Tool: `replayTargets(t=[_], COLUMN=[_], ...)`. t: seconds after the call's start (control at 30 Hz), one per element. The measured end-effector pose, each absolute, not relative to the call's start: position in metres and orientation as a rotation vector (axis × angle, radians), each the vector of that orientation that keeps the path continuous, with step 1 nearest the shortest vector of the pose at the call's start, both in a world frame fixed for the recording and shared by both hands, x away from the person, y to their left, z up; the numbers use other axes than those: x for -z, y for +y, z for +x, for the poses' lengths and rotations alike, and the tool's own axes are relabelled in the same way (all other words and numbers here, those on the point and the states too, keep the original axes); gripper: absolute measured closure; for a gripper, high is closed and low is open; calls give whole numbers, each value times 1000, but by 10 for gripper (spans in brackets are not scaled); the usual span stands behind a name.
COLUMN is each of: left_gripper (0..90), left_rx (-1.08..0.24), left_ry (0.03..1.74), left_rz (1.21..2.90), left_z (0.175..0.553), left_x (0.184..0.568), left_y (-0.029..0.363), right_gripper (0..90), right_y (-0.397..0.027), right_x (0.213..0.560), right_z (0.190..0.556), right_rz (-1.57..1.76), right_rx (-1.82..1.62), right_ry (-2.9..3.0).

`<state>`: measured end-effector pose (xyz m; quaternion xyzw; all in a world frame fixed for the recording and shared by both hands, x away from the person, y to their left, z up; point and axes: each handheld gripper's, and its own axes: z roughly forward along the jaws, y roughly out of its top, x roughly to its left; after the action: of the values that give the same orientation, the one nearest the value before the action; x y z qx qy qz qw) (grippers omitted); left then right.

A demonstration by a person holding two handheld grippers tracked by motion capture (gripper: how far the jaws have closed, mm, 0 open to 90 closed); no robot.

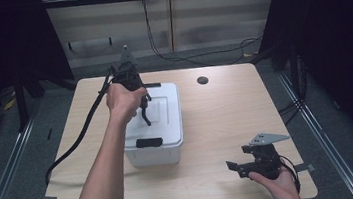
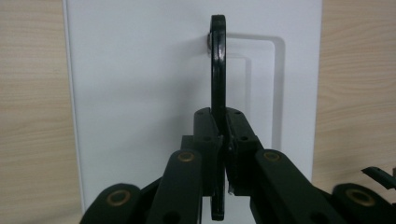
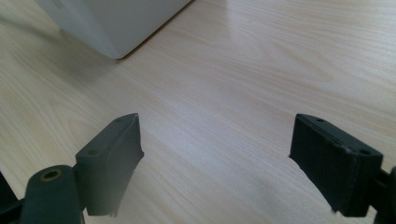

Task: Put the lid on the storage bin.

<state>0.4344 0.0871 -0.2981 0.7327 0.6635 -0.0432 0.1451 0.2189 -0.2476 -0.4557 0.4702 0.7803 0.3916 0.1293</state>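
Left gripper (image 1: pixel 145 114) over the white lidded box (image 1: pixel 169 145), fingers (image 2: pixel 205 135) clenched on the black handle (image 2: pixel 217 70) of the lid (image 2: pixel 140 84), handle raised upright off the lid. Box sits mid-bench (image 1: pixel 227 119), left of centre, black latch (image 1: pixel 149 143) on near side. Right gripper (image 1: pixel 233 167) well apart at near right bench edge, fingers (image 3: pixel 112 158) released, spread wide over bare wood.
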Motion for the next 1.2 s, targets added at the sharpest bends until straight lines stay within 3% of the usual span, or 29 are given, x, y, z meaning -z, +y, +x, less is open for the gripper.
replayTargets(t=[0.57, 0.8, 0.87, 0.97, 1.2], left_gripper=[781, 580, 451, 356, 298], left_rx=[74, 71, 84, 105, 154], left_ry=[1854, 1821, 1782, 1737, 1678], left_rz=[2162, 2180, 2211, 2240, 2224], left_z=[433, 433, 433, 433, 433], left_x=[299, 299, 298, 299, 305], left_y=[91, 94, 95, 97, 108], right_gripper=[158, 159, 159, 159, 164], right_y=[-247, -247, -247, -246, -246], right_x=[455, 455, 455, 455, 455], right_z=[218, 218, 218, 218, 218], right_rz=[1365, 1366, 1359, 1359, 1358], right_rx=[-1128, -1127, -1127, -1126, -1123], right_ry=[2263, 2265, 2267, 2268, 2270])
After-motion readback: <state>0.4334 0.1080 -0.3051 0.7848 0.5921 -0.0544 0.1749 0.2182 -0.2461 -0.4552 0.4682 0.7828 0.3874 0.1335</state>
